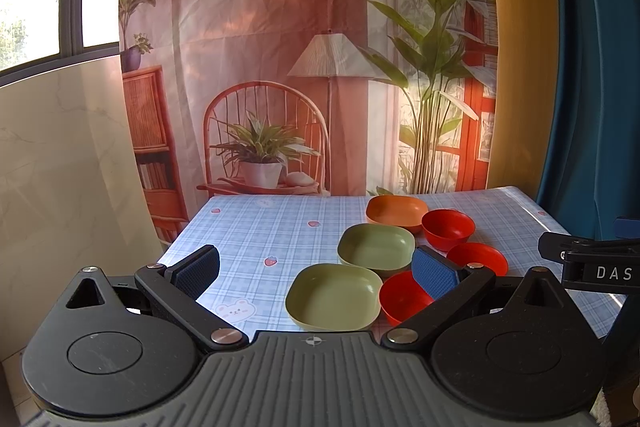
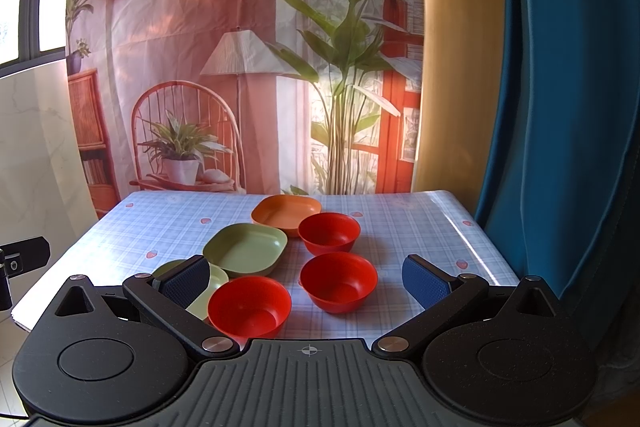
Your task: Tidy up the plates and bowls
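Left hand-held gripper [image 1: 316, 273]: jaws spread wide and holding nothing; it hangs above the near edge of the tabletop, its blue pads [image 1: 198, 269] well apart, the right-side pad overlapping the view of the red bowls.
Right hand-held gripper [image 2: 306, 281]: jaws also spread wide and empty, above the near edge, with the near and middle red bowls seen between its fingers.
Tabletop [image 2: 420, 227]: covered by a blue plaid cloth with small strawberry and bear prints; its far edge meets a printed backdrop of a room scene.
Near green plate [image 1: 334, 297]: square with rounded corners, upright, closest to the near edge; in the right wrist view it is partly hidden behind the left-side pad.
Far green plate [image 2: 246, 249]: same shape, just behind the near one toward the far edge; whether the two touch I cannot tell.
Orange plate [image 2: 286, 213]: square, farthest back, nearest the far edge, just behind the far green plate.
Near red bowl [image 2: 250, 305]: round, upright, empty, just right of the near green plate.
Middle red bowl [image 2: 339, 281]: upright, empty, right of and slightly behind the near bowl, apart from it.
Far red bowl [image 2: 329, 233]: upright, empty, beside the orange plate on its right side.
Layout: plates form one diagonal line, bowls a second line on their right, all toward the middle of the tabletop.
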`<action>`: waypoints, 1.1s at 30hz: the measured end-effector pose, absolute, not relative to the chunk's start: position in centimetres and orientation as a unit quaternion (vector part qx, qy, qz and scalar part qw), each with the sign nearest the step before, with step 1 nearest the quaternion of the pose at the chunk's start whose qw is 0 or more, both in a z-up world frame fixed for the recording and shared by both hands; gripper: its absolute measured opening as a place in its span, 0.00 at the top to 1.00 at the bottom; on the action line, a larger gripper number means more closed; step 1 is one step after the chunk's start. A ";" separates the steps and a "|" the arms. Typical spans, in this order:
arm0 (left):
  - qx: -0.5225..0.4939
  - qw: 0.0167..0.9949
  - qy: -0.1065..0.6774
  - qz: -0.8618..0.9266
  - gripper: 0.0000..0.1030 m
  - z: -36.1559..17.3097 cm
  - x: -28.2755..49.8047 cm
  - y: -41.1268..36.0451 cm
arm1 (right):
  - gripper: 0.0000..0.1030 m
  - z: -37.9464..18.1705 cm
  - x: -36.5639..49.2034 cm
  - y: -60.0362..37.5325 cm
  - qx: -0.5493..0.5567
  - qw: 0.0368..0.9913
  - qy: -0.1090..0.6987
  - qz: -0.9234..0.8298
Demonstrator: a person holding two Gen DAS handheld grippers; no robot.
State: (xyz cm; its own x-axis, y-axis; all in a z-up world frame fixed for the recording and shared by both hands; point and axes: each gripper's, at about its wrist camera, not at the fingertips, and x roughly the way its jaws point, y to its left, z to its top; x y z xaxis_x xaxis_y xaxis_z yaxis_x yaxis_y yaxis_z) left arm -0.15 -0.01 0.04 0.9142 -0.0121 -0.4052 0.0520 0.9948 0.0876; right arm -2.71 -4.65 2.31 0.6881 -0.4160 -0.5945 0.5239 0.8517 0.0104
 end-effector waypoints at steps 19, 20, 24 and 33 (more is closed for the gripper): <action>0.048 0.976 0.210 -0.014 0.00 -0.1 -0.1 0.2 | 0.00 2.1 -2.7 -4.7 0.090 0.914 0.300 -0.257; 0.048 0.976 0.210 -0.014 0.00 -0.1 -0.1 0.2 | 0.00 2.0 -2.7 -4.7 0.090 0.914 0.300 -0.257; 0.048 0.976 0.211 -0.014 0.00 -0.1 -0.1 0.2 | 0.00 2.0 -2.7 -4.7 0.090 0.914 0.300 -0.257; 0.048 0.976 0.211 -0.014 0.00 -0.1 -0.1 0.2 | 0.00 2.0 -2.7 -4.7 0.090 0.914 0.301 -0.257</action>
State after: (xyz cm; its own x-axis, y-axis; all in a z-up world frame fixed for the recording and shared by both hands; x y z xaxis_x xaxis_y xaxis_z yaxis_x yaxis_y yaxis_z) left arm -0.10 0.19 -0.09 0.9107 -0.0073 -0.4129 0.0481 0.9949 0.0886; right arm -2.67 -4.70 1.96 0.6873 -0.4148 -0.5962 0.5236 0.8519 0.0110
